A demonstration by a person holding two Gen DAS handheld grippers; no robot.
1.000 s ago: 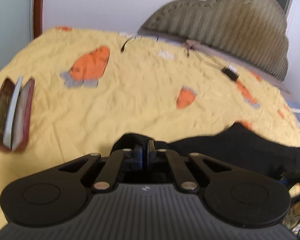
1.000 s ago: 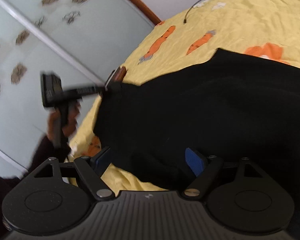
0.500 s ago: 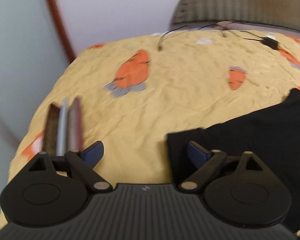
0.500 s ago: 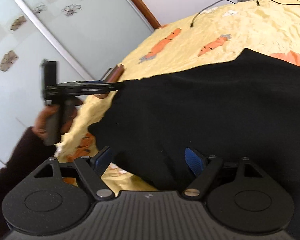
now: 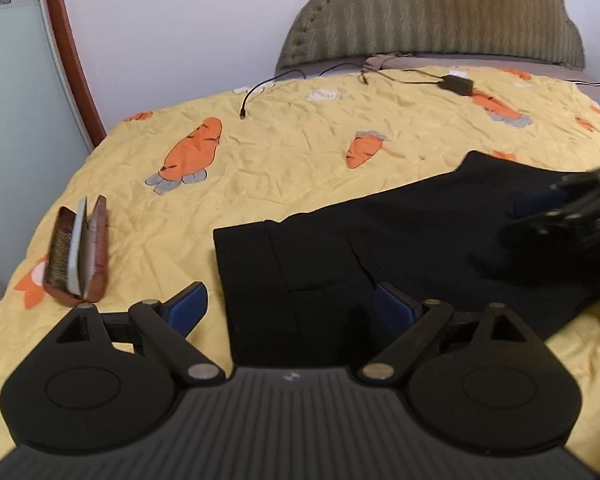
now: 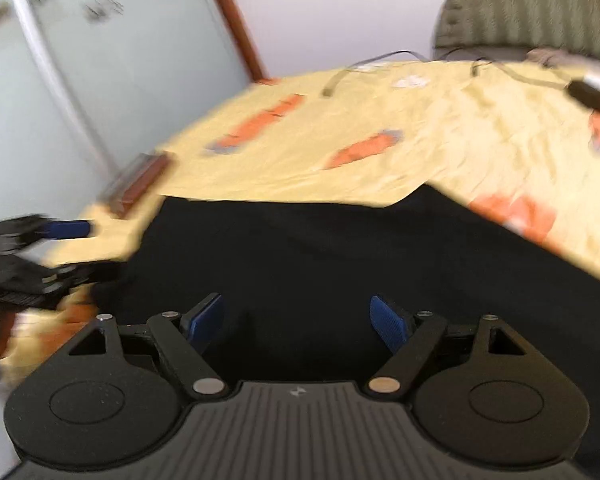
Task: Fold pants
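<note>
Since a second ago the left gripper (image 5: 290, 306) has been opened from a pinch on the black cloth to a wide spread and pulled back; its jaws were just opening, and only a flat corner of the pants lies under the gap, nothing pinched. Yellow carrot-print bedsheet (image 5: 300, 148) is seen covering the whole bed, with the grey-green padded headboard (image 5: 432, 16) at the far end against a white wall. Black pants (image 5: 400, 236) are laid flat on the near right part of the sheet, folded, left edge straight, layered hems visible near the left gripper. Right gripper (image 6: 298, 322) is held spread over the pants, blue pads apart, no cloth gripped; it also shows, blurred, at the right edge of the left wrist view (image 5: 572, 204). Brown brush case (image 5: 78, 254) is seen on the sheet near the left bed edge, well apart from the pants. Black adapter (image 5: 456, 84) and a loose black cable (image 5: 256, 94) lie near the headboard. Right wrist view is motion-blurred.
</note>
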